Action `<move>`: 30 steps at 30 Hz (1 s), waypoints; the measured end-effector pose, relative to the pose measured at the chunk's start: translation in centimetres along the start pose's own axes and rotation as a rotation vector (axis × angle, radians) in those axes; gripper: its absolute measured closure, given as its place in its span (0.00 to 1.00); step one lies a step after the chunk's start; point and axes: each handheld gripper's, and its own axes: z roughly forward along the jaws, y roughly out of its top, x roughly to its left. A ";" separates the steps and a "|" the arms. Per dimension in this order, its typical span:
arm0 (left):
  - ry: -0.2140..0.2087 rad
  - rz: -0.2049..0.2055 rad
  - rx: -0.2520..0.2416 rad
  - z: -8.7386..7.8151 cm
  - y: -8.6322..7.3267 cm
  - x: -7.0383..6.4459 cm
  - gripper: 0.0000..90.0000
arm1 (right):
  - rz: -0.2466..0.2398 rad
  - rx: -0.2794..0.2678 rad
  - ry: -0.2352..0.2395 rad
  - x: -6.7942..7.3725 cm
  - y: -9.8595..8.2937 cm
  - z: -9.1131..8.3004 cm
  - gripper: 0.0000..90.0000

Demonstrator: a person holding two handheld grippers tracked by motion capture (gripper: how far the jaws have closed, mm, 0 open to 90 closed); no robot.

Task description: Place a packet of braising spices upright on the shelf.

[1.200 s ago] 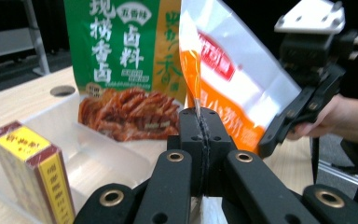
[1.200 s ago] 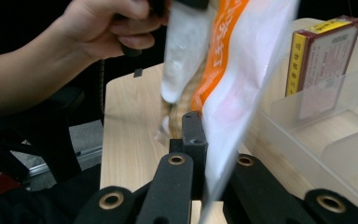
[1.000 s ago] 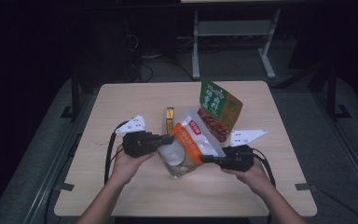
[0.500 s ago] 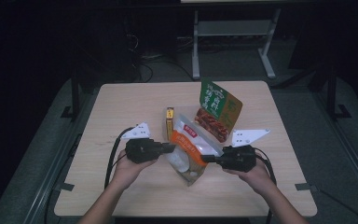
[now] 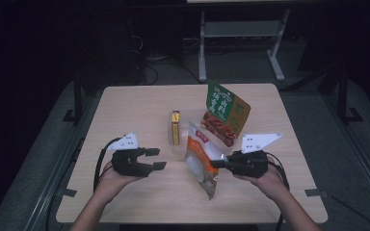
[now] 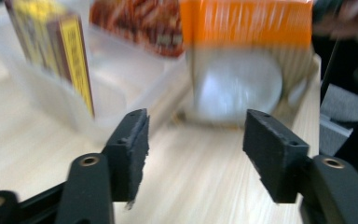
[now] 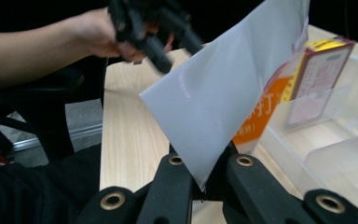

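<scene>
An orange-and-white snack pouch (image 5: 200, 161) stands tilted on the table near its front, with my right gripper (image 5: 218, 163) shut on its right edge. In the right gripper view the pouch's white back (image 7: 228, 93) rises from the shut jaws of the right gripper (image 7: 205, 179). My left gripper (image 5: 158, 159) is open, a short way left of the pouch and apart from it. Between the jaws of the left gripper (image 6: 193, 154) there is only bare tabletop, and the blurred pouch (image 6: 242, 56) is beyond them.
A clear plastic bin (image 5: 182, 147) sits mid-table behind the pouch. It holds an upright yellow box (image 5: 175, 127) and a green-and-red pouch (image 5: 226, 113). The bin wall (image 6: 98, 93) and yellow box (image 6: 70, 51) are close ahead of the left jaws. Dark floor surrounds the table.
My left gripper has let go of the pouch, opened and drawn back to the left. The right gripper still holds the pouch, which now hangs nearer the front edge.
</scene>
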 end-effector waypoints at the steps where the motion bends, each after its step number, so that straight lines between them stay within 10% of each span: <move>1: 0.001 -0.002 0.011 0.0 -0.5 0.0 0.41 | -0.002 -0.002 -0.005 0.0 0.1 -0.2 1.00; 13: -0.008 -0.022 0.117 0.6 -4.7 -0.4 0.31 | -0.041 -0.028 -0.060 -0.7 2.3 -1.3 1.00; 30: -0.032 -0.001 0.152 1.9 -4.9 -0.9 0.23 | -0.063 -0.053 -0.132 -3.0 5.4 -0.5 1.00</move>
